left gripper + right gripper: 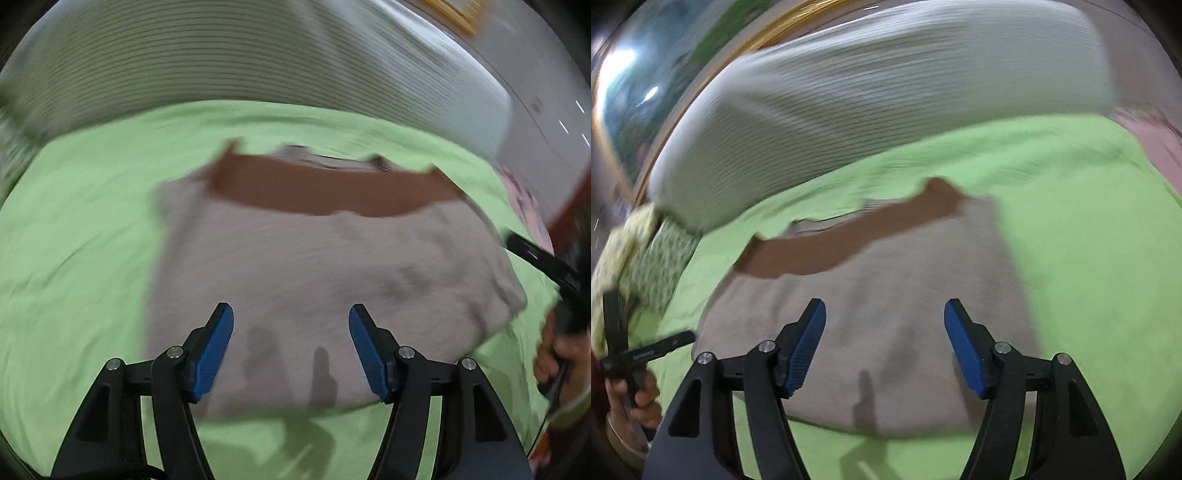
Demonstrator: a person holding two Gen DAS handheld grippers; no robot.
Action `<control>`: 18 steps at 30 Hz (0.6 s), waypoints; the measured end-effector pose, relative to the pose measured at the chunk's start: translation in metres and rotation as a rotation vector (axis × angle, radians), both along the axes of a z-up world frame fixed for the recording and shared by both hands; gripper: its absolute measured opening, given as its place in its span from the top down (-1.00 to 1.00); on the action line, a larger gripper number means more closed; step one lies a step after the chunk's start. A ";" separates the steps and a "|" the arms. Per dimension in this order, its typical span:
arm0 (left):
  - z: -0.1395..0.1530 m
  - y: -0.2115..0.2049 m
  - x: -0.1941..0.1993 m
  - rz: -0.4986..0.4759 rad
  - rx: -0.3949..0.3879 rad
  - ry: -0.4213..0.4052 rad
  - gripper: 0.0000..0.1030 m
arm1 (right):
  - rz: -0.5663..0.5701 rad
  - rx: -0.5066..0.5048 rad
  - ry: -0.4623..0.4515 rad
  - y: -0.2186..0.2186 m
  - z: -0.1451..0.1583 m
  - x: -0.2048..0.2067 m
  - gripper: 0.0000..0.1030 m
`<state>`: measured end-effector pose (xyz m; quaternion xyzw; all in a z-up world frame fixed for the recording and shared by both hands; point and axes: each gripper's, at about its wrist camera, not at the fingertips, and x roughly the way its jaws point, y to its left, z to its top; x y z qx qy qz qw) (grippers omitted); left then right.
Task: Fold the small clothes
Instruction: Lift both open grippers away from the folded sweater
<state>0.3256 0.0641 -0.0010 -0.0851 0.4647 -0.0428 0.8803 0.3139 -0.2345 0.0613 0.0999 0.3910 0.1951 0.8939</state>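
Your left gripper has its blue-padded fingers spread wide with nothing between them, and your right gripper stands the same: fingers well apart, holding nothing. Just ahead of and below both sets of fingers lies the folded grey-beige knit garment with a brown band across its far edge, flat on the light green bedsheet; neither gripper touches it. The brown band sits at the side farthest from your fingers. Beyond the garment, past the green sheet, a white ribbed pillow runs across the far side. In the right wrist view your left hand shows at the lower left, near a yellow-green floral cloth. Both pictures are blurred.
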 end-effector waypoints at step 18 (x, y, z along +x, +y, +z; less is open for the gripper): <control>-0.033 0.094 -0.090 0.314 -0.084 0.100 -0.46 | -0.187 -0.057 0.099 -0.067 -0.035 -0.033 -0.33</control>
